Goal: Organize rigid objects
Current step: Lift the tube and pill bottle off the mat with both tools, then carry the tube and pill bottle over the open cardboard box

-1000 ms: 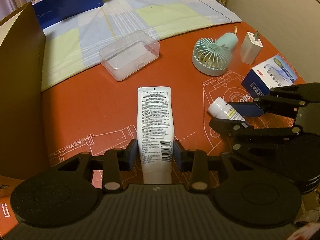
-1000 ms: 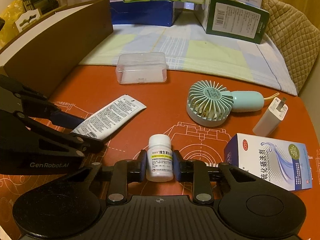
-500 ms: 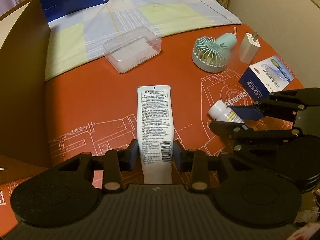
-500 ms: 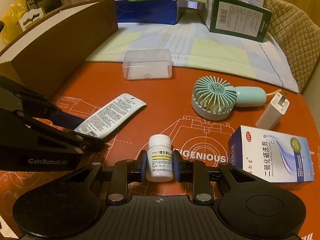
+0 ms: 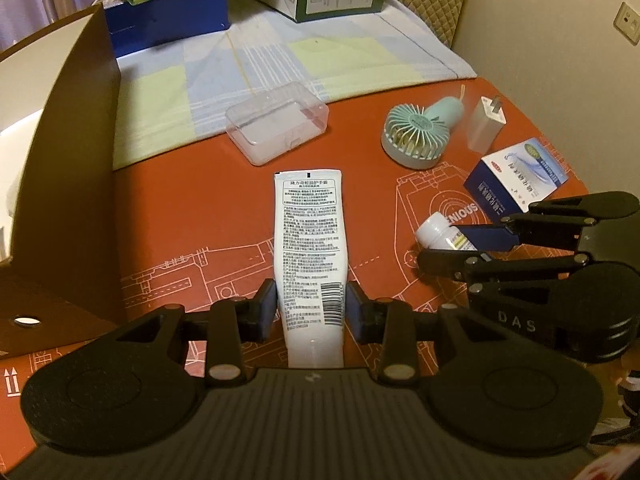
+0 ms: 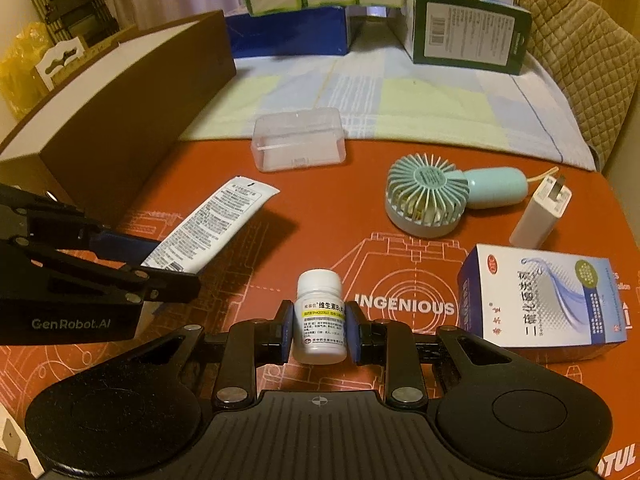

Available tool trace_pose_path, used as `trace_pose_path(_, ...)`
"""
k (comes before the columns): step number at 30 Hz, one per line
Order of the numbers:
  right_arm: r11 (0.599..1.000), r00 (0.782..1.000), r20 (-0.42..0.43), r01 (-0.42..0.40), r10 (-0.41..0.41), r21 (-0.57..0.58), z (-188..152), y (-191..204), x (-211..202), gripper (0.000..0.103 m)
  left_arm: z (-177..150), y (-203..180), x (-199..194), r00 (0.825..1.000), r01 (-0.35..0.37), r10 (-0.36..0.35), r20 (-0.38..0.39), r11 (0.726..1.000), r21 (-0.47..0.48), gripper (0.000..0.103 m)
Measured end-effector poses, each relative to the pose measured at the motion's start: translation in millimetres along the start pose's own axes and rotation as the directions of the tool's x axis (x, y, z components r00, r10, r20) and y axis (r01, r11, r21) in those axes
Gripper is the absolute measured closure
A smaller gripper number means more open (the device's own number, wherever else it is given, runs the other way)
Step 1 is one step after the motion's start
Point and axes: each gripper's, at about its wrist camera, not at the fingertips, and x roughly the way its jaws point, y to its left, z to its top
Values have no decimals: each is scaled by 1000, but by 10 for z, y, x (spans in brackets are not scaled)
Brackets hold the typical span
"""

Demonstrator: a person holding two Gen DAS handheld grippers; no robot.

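- Our left gripper [image 5: 311,307] has its pads closed on the lower end of the white tube [image 5: 309,240], near the barcode. The tube's long axis runs straight ahead along the fingers, flat crimped end farthest from us.
- From the right wrist view the tube [image 6: 212,227] appears raised off the orange mat [image 6: 328,216], with a shadow on the mat beyond it; we judge it lifted, not resting.
- Our right gripper [image 6: 319,329] is clamped on the small white pill bottle [image 6: 319,316] at its label, cap away from us. In the left wrist view the bottle [image 5: 442,234] lies tilted between those fingers; we cannot tell whether its base touches the mat.
- The relation that matters: the clear plastic box [image 5: 277,121] sits straight beyond the tube's far end, at the seam of mat and checked cloth [image 5: 248,60], lid apparently shut. The brown cardboard box [image 5: 52,184] stands just to the left of the left gripper, open side upward.
- We judge the left hand nearer the cardboard box, so the tube would swing left; the bottle has farther to travel, across the left gripper.
- The mint fan [image 6: 428,200], white charger [image 6: 540,216] and blue-and-white carton [image 6: 544,300] lie on the mat to the right, nearer the right hand.
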Motion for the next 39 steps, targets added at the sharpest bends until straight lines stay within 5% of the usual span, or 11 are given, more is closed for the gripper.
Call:
trace_pose_path(21, 999, 997, 68, -26, 27, -19, 202, 206, -195, 79, 122, 108, -402, 995, 17, -15, 103, 1000, -24, 71)
trace_pose_path(39, 993, 978, 179, -95, 107, -75, 613, 637, -403, 79, 269, 461, -1011, 972, 5, 13, 236, 997, -79, 71)
